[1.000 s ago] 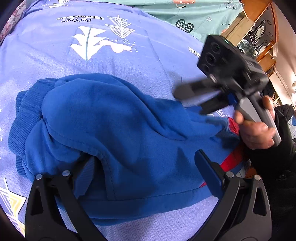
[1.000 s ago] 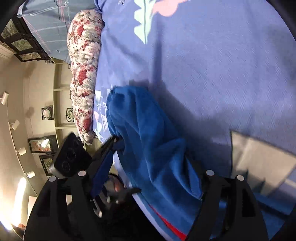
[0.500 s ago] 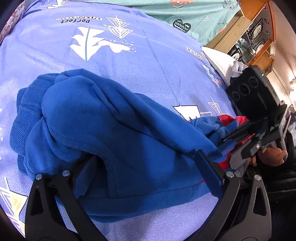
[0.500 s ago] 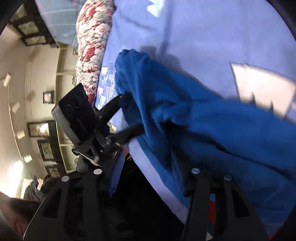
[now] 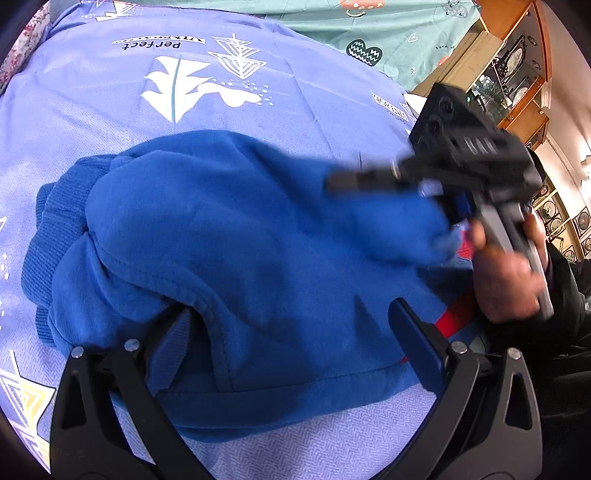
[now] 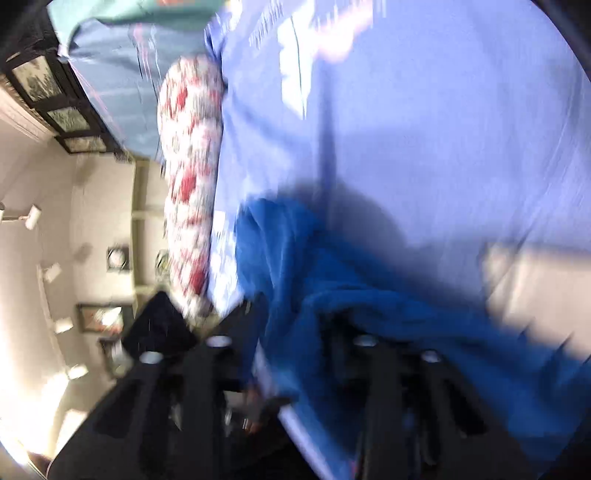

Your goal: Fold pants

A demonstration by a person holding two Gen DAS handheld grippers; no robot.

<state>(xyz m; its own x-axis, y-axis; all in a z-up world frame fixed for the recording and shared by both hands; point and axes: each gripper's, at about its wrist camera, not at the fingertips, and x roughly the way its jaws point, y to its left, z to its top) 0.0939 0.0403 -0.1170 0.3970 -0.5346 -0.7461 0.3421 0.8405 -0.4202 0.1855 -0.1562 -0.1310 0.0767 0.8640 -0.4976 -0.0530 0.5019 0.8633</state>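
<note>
The blue pants [image 5: 229, 236] lie bunched on the lilac bedsheet [image 5: 92, 103], ribbed cuffs at the left and a red stripe [image 5: 452, 317] at the right. My left gripper [image 5: 286, 310] is open over their near edge. Its left finger is tucked under a fold and its right finger [image 5: 413, 336] is bare. My right gripper [image 5: 332, 182], held in a hand [image 5: 506, 280], is blurred above the right part of the pants. Its jaws are closing and look nearly together, with a raised fold [image 5: 406, 225] beneath them. In the right wrist view the pants [image 6: 332, 288] run between the right gripper's [image 6: 291, 325] fingers.
A floral pillow [image 6: 188, 166] lies along the bed's far side. A teal sheet [image 5: 332, 22] covers the head end. A wooden cabinet [image 5: 513, 74] with glass doors stands to the right. The bed's edge runs close under the person's hand.
The right gripper dropped to the pants' right end at the bed edge, narrowed its jaws, then swung up and left over the pants with a fold. The left gripper stayed put.
</note>
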